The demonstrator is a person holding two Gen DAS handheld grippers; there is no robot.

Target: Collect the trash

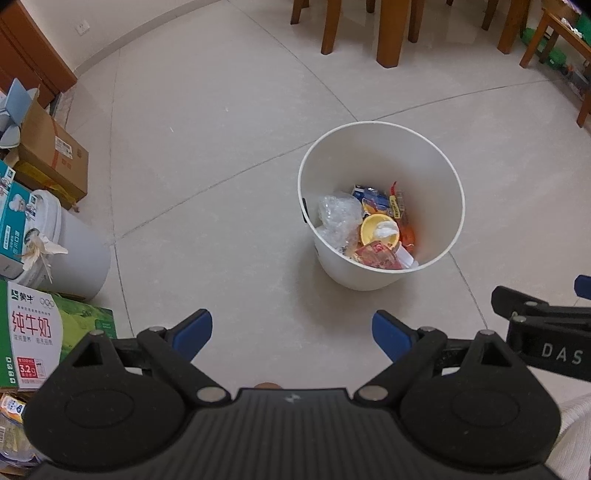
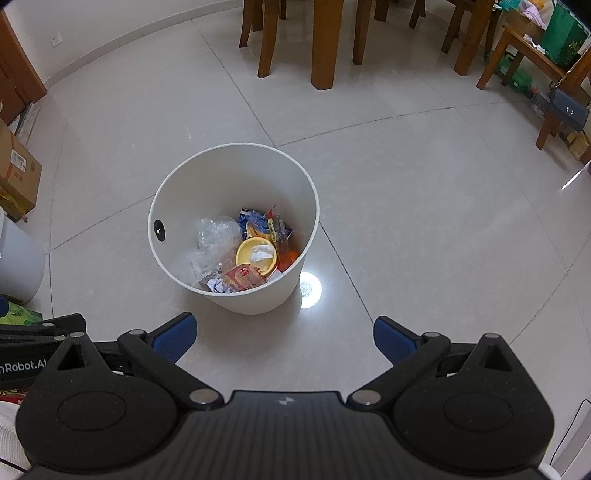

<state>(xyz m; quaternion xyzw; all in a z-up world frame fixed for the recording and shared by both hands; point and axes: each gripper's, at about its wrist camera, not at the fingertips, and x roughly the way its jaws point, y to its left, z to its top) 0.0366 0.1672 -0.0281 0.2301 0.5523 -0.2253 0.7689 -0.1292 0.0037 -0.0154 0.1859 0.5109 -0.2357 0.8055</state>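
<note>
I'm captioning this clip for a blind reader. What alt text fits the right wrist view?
A white bin stands on a tiled floor, holding a yellow bowl, clear plastic and wrappers. The right gripper is open and empty in front of it; wooden chair legs stand beyond.

Pale glossy floor tiles point(image 2: 406, 206) with thin dark grout lines fill the room. At twelve o'clock stand brown wooden table and chair legs point(image 2: 322, 48). A cream wall point(image 1: 147, 22) with a white socket point(image 1: 82, 26) runs at eleven o'clock, above a white skirting. A round ceiling-light reflection point(image 2: 310, 290) glares on the tiles. Cardboard boxes point(image 1: 55, 155) stack at nine o'clock; a wooden shelf point(image 2: 532, 55) at two o'clock.
</note>
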